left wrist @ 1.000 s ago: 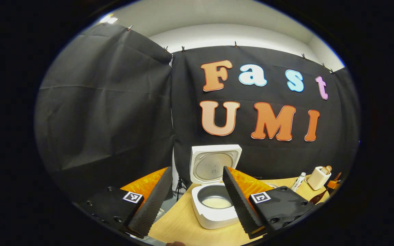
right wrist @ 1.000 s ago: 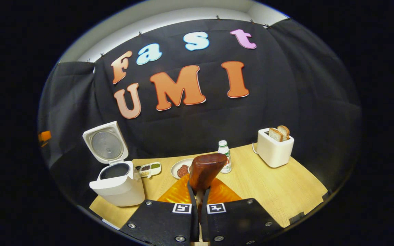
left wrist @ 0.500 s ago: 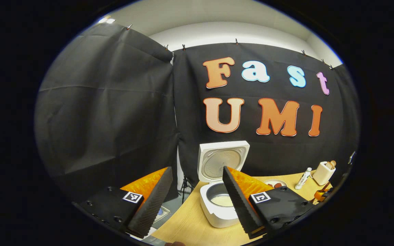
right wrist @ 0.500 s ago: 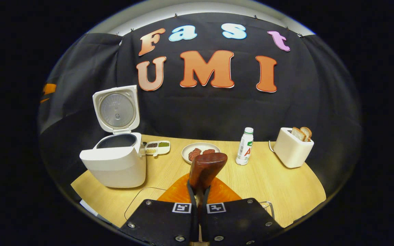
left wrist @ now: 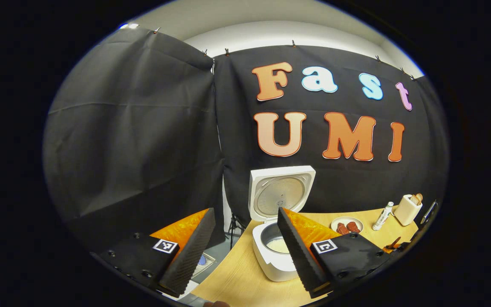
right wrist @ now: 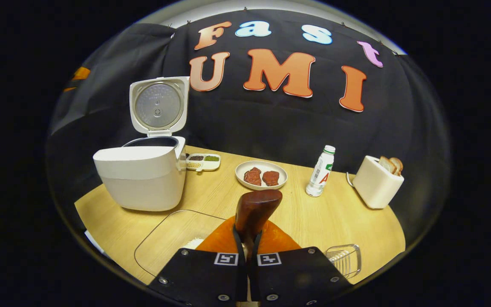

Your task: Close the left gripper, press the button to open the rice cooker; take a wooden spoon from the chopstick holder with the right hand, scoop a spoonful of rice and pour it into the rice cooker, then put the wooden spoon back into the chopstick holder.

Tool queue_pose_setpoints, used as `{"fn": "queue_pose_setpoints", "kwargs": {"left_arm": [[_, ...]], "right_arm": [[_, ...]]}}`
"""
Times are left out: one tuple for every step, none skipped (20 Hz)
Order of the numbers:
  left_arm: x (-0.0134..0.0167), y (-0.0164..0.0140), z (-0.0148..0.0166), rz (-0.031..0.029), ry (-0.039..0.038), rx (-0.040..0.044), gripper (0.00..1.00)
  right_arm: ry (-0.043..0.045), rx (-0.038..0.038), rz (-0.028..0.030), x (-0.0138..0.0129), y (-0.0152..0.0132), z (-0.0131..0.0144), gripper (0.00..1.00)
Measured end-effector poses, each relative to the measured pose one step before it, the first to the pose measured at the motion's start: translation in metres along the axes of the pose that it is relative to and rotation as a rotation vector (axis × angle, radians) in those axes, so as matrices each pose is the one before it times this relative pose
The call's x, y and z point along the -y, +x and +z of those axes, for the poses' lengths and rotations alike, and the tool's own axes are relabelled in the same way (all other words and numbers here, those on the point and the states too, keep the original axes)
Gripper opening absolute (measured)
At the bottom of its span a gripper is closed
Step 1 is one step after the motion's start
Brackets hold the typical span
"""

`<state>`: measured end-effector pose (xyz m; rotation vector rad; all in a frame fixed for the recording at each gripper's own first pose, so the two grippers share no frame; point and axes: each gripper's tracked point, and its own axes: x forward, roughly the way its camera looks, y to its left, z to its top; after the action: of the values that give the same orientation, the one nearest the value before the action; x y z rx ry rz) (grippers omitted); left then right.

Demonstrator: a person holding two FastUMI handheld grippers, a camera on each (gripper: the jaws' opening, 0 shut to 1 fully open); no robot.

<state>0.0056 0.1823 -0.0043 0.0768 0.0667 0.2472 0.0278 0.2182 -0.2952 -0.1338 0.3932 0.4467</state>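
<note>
Right now our right gripper (right wrist: 247, 251) has its jaws clamped on the handle of the wooden spoon (right wrist: 255, 211), whose dark, glossy bowl stands up above the desk (right wrist: 313, 217). Our left gripper (left wrist: 243, 251) hangs with jaws wide apart, holding nothing. We think the smooth handle could twist in the ridged pads, so the spoon may miss the wire chopstick holder (right wrist: 344, 258) at lower right. The white, rounded rice cooker (right wrist: 141, 172) sits at the left, lid up, rice in its pot (left wrist: 278, 244)

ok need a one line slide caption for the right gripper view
Right gripper shut on the wooden spoon above the table, with the open rice cooker to its left.
</note>
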Motion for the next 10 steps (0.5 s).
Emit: {"fn": "queue_pose_setpoints", "kwargs": {"left_arm": [[0.00048, 0.00172, -0.00015, 0.00095, -0.00541, 0.00059, 0.99], [0.00059, 0.00148, -0.00055, -0.00203, -0.00830, -0.00201, 0.99], [0.00215, 0.00057, -0.00212, -0.00463, -0.00894, -0.00390, 1.00], [0.00292, 0.00184, -0.00200, -0.00704, -0.00687, -0.00525, 1.00], [0.00165, 0.00109, -0.00180, -0.00555, -0.00365, -0.00577, 1.00], [0.00266, 0.00095, -0.00090, -0.00452, -0.00061, -0.00313, 1.00], [0.00369, 0.00089, -0.00025, -0.00392, 0.00134, -0.00004, 0.99], [0.00286, 0.00100, 0.00072, -0.00377, 0.00180, 0.00136, 0.99], [0.00171, 0.00046, 0.00135, -0.00377, 0.00170, 0.00170, 0.99], [0.00282, 0.00084, -0.00037, -0.00273, 0.00085, -0.00049, 0.99]], "right_arm": [[0.05511, -0.01234, 0.01067, -0.00183, -0.00092, -0.00382, 0.02], [0.05975, -0.01234, 0.00278, -0.00070, -0.00073, -0.00424, 0.02], [0.05295, -0.00638, -0.00349, 0.00139, -0.00032, -0.00158, 0.02], [0.04313, -0.00567, -0.00255, -0.00045, -0.00072, -0.00226, 0.02], [0.03400, -0.00496, 0.00131, -0.00123, 0.00073, -0.00152, 0.02], [0.03368, -0.00383, 0.00209, -0.00109, 0.00125, -0.00132, 0.02], [0.04392, -0.00686, 0.00313, -0.00060, 0.00107, -0.00084, 0.02], [0.05151, -0.00330, -0.00055, 0.00012, 0.00334, -0.00074, 0.02], [0.06433, -0.00661, 0.00175, 0.00188, 0.00170, -0.00113, 0.02], [0.07538, -0.01017, -0.00166, 0.00218, 0.00251, -0.00138, 0.02]]}}
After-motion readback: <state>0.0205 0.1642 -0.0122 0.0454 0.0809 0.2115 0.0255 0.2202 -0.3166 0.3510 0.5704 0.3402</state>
